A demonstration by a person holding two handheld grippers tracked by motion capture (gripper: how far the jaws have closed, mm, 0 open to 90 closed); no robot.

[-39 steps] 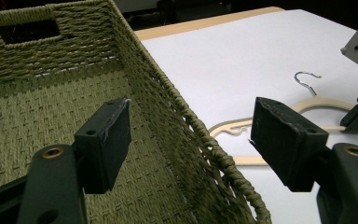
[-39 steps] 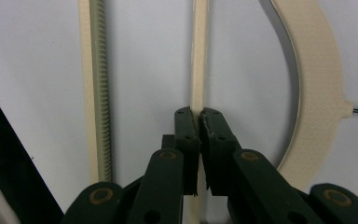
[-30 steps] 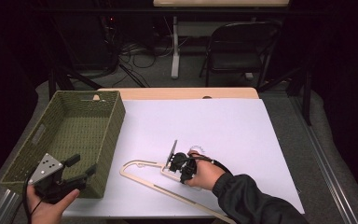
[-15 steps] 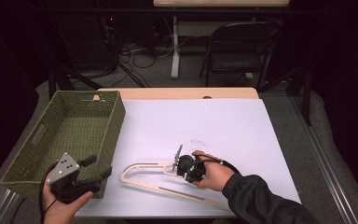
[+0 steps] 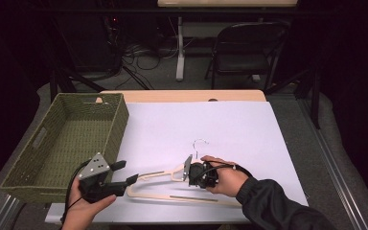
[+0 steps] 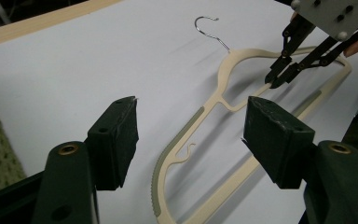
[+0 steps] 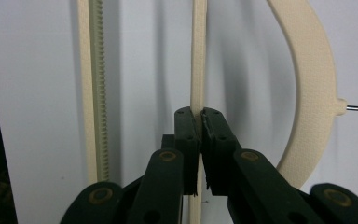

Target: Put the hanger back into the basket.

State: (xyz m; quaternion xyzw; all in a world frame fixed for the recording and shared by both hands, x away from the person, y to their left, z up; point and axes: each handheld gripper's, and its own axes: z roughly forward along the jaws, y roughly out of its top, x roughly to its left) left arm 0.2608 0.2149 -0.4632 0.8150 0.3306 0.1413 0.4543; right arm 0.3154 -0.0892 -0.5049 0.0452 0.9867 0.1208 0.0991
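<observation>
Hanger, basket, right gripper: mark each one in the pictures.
Hanger [image 6: 179,140], left gripper view, on the grey ribbed strip of its shoulder.
Basket [image 5: 117,125], high view, on its right wall.
Right gripper [image 7: 199,122], right gripper view, between its jaw tips, clamped on a hanger bar.

Cream hanger [image 6: 223,88] between spread left claw [image 6: 191,135]

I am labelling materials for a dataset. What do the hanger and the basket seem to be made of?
Hanger: probably matte cream plastic, with a moulded grainy surface, a greyish ribbed strip along one arm, and a shiny metal hook.
Basket: olive-green woven fibre or cord, judging by its regular braided texture; which one, I cannot tell.
</observation>
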